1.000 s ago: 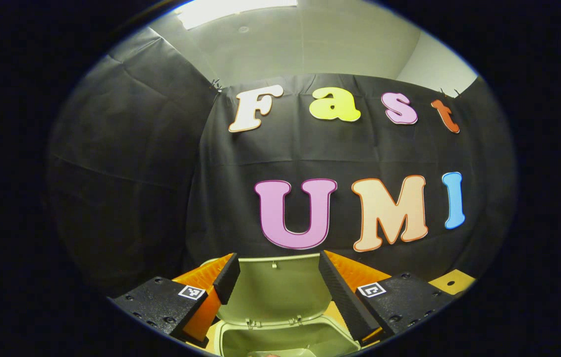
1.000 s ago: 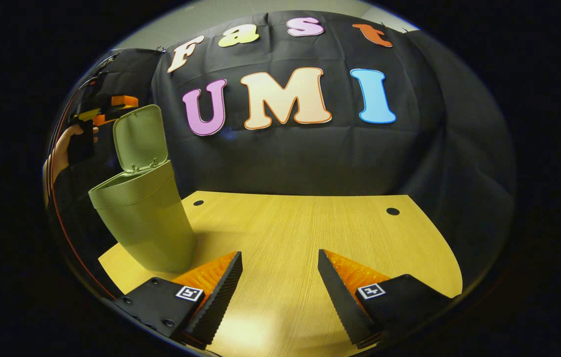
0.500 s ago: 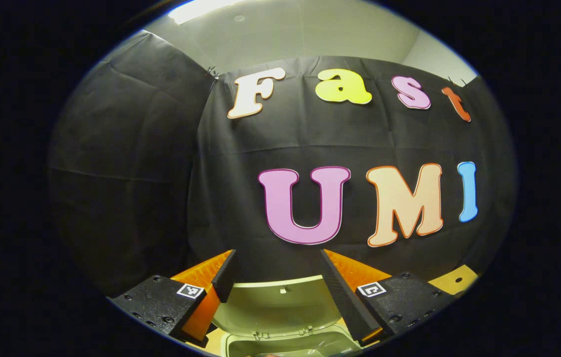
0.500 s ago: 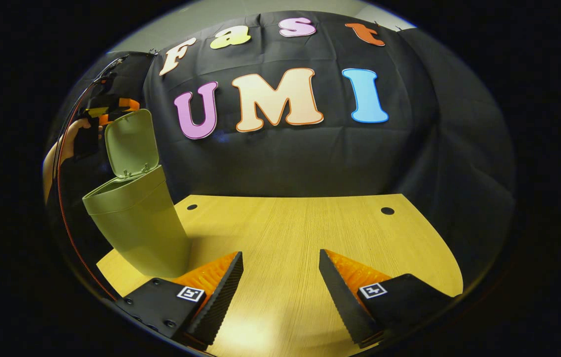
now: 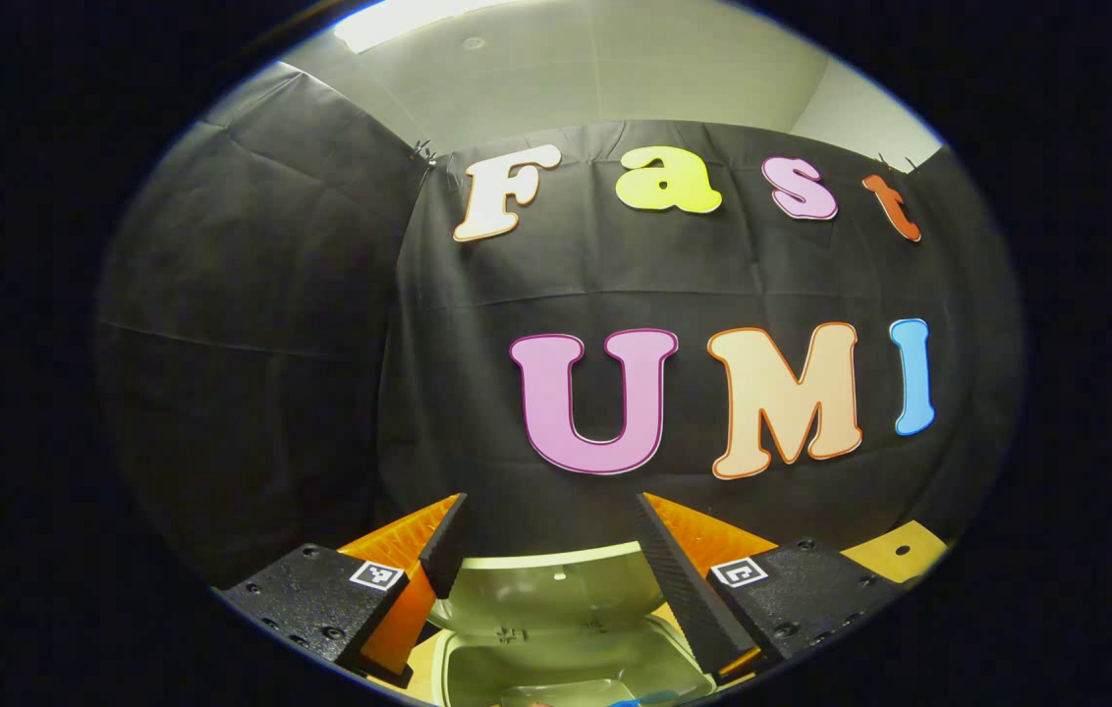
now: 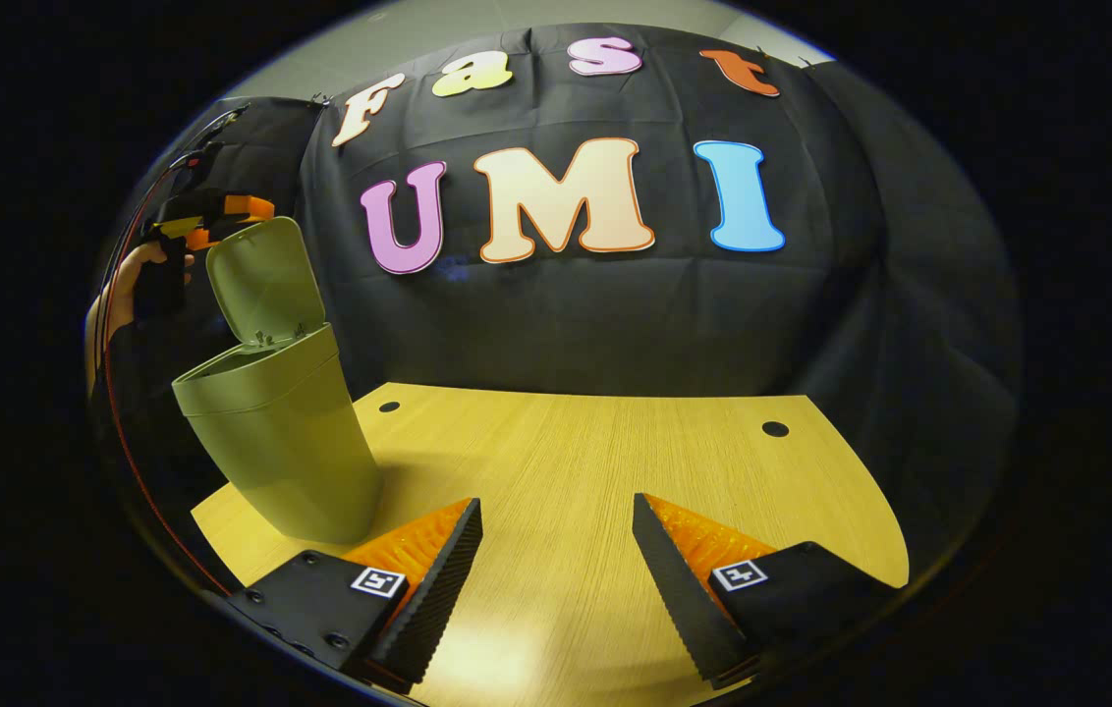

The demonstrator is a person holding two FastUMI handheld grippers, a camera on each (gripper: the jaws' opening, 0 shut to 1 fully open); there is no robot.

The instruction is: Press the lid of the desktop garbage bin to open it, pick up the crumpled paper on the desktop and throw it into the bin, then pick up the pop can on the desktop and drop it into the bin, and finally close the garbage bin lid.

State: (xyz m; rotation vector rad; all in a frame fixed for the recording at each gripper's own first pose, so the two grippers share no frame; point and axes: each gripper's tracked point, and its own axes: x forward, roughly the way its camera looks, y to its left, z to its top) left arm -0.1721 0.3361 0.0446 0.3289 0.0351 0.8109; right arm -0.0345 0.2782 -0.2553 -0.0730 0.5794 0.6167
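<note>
Bin point(image 6: 276, 432) stands on the worktop point(image 6: 595, 471) at its left side, lid point(image 6: 266, 280) up and tilted back. Seen in left gripper view, something lies inside bin, too cut off to ID. Step in hand looks like the last: closing lid. Left hand-held gripper point(image 5: 551, 560) is up behind lid top, jaws wide, empty. Next: push lid fwd & down till shut. Right hand-held gripper point(image 6: 556, 570) wide, empty, low over worktop.

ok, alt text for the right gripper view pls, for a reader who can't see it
A green desktop bin stands at the left of a wooden table with its lid raised. The right gripper hangs open and empty over the table in the foreground. Behind the lid, a hand holds the left gripper.
</note>
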